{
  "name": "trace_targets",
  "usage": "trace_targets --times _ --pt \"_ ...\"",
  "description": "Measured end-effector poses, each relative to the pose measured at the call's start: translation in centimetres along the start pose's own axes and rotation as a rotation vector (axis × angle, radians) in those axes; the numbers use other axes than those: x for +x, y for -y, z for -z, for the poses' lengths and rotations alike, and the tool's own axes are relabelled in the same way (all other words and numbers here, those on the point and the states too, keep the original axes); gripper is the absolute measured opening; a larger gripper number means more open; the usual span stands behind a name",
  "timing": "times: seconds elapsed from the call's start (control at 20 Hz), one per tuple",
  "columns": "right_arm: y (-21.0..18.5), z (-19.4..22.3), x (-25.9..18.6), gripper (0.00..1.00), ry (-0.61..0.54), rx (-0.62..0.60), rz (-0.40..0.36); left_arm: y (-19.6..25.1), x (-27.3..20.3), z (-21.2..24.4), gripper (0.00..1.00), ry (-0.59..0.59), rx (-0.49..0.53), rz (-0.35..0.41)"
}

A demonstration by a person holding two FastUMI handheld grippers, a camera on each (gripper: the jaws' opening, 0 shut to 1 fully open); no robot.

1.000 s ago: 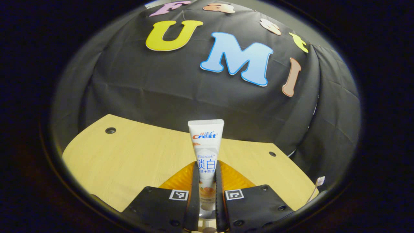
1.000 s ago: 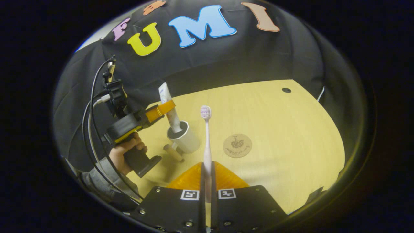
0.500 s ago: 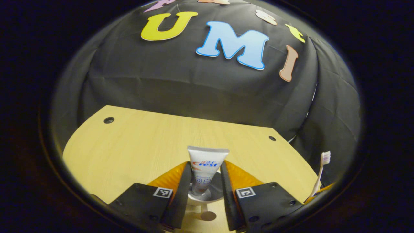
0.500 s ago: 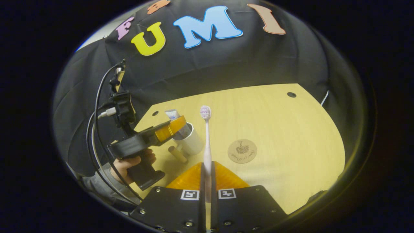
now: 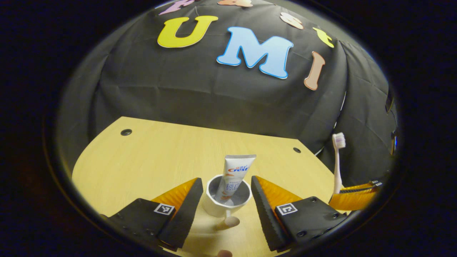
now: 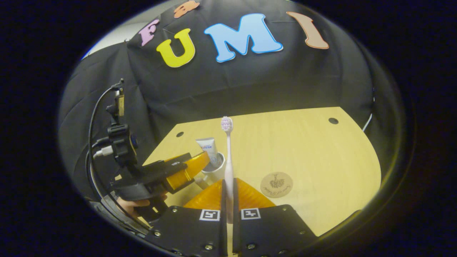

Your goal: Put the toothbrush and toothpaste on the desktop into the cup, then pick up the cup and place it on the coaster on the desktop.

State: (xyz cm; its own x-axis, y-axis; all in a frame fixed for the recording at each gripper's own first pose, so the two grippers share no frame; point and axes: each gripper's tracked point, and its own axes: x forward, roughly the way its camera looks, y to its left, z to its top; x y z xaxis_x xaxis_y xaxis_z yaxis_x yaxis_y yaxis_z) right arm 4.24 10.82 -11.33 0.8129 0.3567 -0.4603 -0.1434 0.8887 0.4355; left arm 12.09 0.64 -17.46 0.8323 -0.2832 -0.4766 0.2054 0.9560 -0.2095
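Hand-held gripper [image 6: 228,200] around toothbrush [image 6: 228,157]

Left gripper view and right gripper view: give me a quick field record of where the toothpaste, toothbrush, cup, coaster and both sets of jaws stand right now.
toothpaste: white toothpaste tube stands leaning inside the cup
cup: white round cup on the light wooden desktop, wooden handle toward the camera
left gripper: jaws open, one either side of the cup, not touching it
toothbrush: pale pink toothbrush held upright, bristles up
right gripper: jaws shut on toothbrush handle
coaster: round wooden coaster bare, right of the cup
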Motion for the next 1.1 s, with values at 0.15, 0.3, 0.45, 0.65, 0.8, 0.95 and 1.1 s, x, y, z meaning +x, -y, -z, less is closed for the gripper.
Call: trace_targets --times 0.15,0.3,0.45,0.65,0.8,0.95,1.1 --pt "-1.0 -1.5 1.5 0.07 0.036 -0.031 -0.023 -0.2 -1.7 0.0 0.88 -0.003 0.032 -0.001" --pt "-2.0 -2.3 3.1 0.07 0.062 -0.047 -0.047 0.0 -3.1 0.2 0.83 -0.012 0.036 0.015" --pt "-2.6 -3.2 4.7 0.07 0.103 -0.064 -0.064 0.4 -4.3 0.7 0.82 -0.026 0.018 0.037" --pt "-4.1 -4.9 6.9 0.07 0.181 -0.1 -0.103 0.6 -5.7 2.5 0.89 -0.07 -0.031 0.064" --pt "-5.2 -5.6 8.6 0.07 0.211 -0.121 -0.13 -0.1 -6.3 3.8 0.88 -0.094 -0.04 0.054" --pt "-5.9 -6.3 10.5 0.07 0.253 -0.129 -0.142 -1.0 -7.0 4.5 0.88 -0.113 -0.045 0.044" --pt "-5.9 -6.4 12.0 0.07 0.275 -0.136 -0.116 -1.8 -7.5 4.8 0.88 -0.122 -0.052 0.034"
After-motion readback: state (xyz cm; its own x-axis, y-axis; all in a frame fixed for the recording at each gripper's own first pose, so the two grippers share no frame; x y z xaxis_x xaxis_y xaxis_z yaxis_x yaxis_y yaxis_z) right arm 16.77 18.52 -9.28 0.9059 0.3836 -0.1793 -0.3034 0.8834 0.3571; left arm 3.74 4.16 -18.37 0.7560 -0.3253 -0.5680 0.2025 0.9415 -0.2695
